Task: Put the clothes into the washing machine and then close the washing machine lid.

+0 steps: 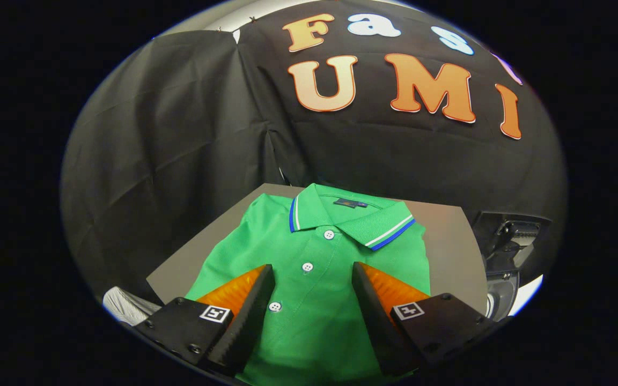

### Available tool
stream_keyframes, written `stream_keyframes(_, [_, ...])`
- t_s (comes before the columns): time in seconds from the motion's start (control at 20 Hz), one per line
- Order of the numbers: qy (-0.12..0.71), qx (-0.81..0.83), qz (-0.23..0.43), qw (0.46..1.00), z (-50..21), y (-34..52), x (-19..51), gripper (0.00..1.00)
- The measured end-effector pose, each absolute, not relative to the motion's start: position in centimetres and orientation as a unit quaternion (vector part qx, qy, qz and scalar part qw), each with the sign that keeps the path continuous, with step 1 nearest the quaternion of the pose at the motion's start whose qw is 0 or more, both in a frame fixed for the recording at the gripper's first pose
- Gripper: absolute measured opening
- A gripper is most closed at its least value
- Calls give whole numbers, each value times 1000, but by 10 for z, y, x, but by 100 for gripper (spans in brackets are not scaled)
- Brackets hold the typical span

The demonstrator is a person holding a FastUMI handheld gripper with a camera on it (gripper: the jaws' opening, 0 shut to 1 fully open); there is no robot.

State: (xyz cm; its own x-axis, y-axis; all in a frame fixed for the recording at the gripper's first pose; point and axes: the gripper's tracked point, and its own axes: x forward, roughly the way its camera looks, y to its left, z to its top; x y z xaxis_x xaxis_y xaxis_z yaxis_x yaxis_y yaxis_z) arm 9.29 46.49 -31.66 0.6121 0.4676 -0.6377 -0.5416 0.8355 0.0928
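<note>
A folded green polo shirt (319, 257) with a blue-and-white striped collar and white buttons lies flat on a grey table (448, 241). My gripper (313, 271) hovers over the shirt's lower front, open, its two fingers spread to either side of the button placket. Nothing is between the fingers but the shirt surface below. To the right of the table, part of the washing machine (505, 257) shows as a dark opening with a lighter rim.
Black cloth walls close in the booth behind and to the left of the table. A pale crumpled object (126, 305) sits off the table's near left corner. Bare table shows to the right of the shirt.
</note>
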Motion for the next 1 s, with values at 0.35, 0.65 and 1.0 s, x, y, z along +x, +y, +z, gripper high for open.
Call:
stream_keyframes(0.35, [338,-55,293,893,-319,465,93,87])
stream_keyframes(0.65, [336,-58,315,885,-318,468,92,57])
stream_keyframes(1.0, [319,-20,343,883,-301,464,91,18])
